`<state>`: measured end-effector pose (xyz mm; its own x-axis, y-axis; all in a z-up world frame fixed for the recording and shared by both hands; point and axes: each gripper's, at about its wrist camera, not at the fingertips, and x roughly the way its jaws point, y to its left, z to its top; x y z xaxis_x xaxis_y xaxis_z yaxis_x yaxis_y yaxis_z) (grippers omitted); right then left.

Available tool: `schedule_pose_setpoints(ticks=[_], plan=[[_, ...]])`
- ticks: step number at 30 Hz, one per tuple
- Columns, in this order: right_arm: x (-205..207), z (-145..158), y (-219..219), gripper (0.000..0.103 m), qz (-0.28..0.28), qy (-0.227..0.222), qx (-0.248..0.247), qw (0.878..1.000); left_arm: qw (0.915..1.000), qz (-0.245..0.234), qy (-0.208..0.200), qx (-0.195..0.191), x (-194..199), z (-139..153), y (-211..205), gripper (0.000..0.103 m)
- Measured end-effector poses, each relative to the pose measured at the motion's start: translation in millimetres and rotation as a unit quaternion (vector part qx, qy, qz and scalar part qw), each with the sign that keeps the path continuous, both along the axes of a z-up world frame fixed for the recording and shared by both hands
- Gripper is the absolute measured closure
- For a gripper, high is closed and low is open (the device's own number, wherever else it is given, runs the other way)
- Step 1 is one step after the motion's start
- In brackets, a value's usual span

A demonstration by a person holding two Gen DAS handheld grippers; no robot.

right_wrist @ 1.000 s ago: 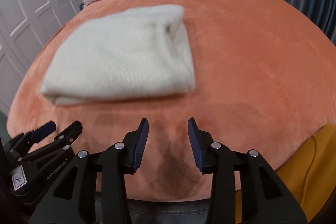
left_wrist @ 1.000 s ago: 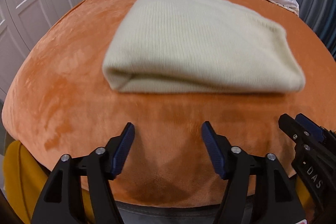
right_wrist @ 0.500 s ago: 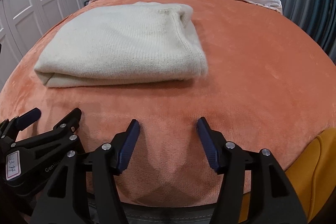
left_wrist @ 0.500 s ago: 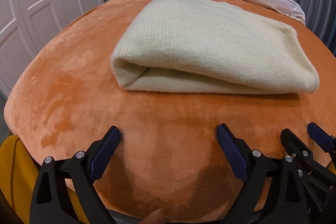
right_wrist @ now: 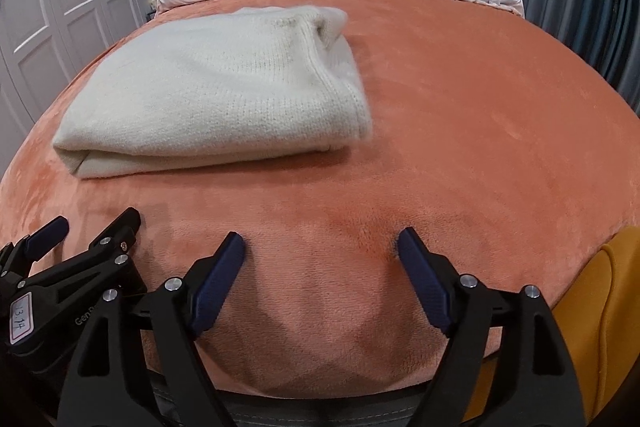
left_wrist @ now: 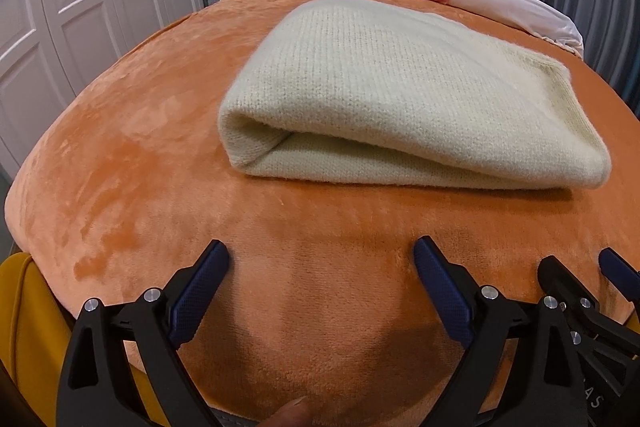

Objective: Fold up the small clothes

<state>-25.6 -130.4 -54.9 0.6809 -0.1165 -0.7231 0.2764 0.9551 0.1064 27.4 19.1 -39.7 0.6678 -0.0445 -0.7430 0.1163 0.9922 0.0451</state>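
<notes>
Orange blanket [left_wrist: 168,163]: folded sweater [left_wrist: 400,99] beyond left claw [left_wrist: 320,267].

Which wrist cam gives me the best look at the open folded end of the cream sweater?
The left wrist view. The cream sweater fills its centre, with the layered fold mouth facing the camera at the sweater's left end. In the right wrist view the sweater sits off to the left, and that end appears only as a thin seam at its corner.
</notes>
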Motion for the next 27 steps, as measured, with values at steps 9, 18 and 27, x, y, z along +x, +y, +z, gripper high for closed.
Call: schedule_pose_setpoints(ticks=[9,18,27], plan=[[2.3,0.0,-2.5,0.022,0.005,0.002,0.009,1.000,1.0000,0.004,-0.005,0.001,1.4,-0.1,-1.7,0.011],[6.5,-2.1,-4.3,0.016,0.011,0.004,0.014,1.000,0.9998,0.014,-0.006,-0.014,5.9,0.0,3.7,0.011],[5.7,-2.5,-2.7,0.016,0.010,0.004,0.013,1.000,0.9998,0.016,-0.006,-0.007,7.9,-0.6,3.9,0.011]])
